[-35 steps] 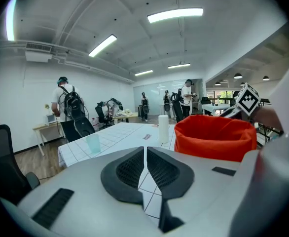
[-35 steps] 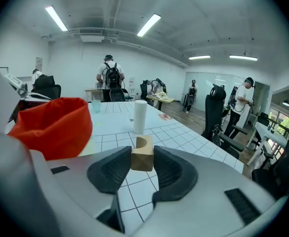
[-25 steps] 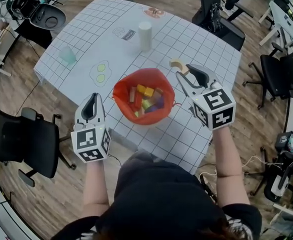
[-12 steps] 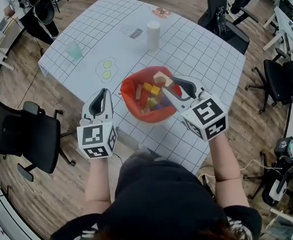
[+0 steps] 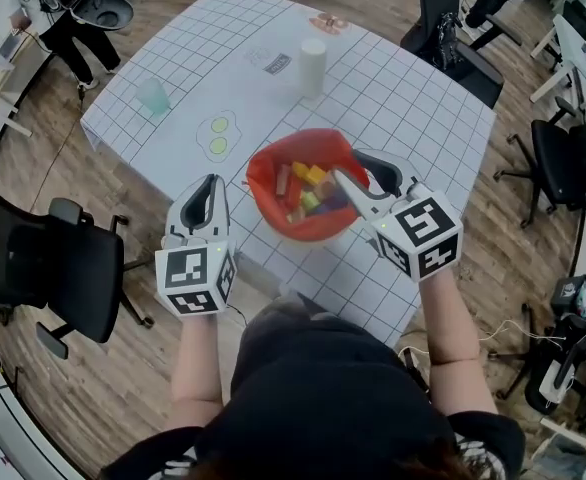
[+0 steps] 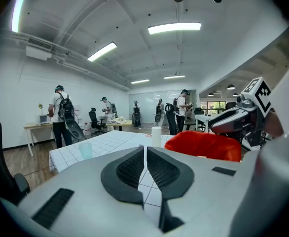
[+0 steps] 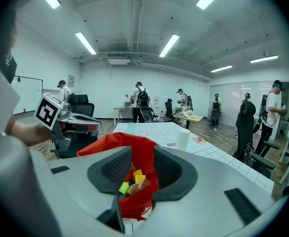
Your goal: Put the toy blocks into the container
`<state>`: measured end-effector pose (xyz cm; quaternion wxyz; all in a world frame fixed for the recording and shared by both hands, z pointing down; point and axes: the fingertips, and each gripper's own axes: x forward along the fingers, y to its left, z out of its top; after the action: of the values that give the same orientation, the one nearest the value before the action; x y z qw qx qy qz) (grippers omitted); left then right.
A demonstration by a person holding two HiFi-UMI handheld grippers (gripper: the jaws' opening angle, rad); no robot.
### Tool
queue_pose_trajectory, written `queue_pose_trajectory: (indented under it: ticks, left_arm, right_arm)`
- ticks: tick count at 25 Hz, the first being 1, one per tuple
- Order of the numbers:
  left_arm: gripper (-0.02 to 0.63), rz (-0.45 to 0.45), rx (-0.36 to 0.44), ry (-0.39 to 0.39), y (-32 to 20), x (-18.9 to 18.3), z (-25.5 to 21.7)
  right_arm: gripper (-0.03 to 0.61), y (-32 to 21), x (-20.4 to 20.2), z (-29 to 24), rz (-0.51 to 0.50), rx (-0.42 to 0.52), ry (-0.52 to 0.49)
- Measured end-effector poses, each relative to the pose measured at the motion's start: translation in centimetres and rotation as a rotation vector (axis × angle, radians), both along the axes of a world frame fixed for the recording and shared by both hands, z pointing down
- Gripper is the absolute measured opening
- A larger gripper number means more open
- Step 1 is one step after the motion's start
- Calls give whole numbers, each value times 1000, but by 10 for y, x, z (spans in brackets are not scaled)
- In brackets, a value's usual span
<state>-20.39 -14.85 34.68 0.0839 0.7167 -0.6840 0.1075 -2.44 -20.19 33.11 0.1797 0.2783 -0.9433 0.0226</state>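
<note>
Now the right gripper hangs over the right rim of the red container. Its fingers are spread with nothing between them, and through the gap its own view shows the blocks piled inside the container. The left gripper sits just left of the container, over the near edge of the tabletop, its fingers pressed together and empty. A white cup stands beyond the container, well apart.
</note>
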Motion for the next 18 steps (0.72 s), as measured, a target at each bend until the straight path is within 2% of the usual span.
queue_pose_trajectory:
  ticks: [7,18]
  left_arm:
    - [38,26,-3,26,-1,8,-2]
    - [38,46,-17,12,-3,13,2]
  right_arm:
    - [116,-5,19,6,84,7,12]
    - [39,-14,61,17,247,-28,-69]
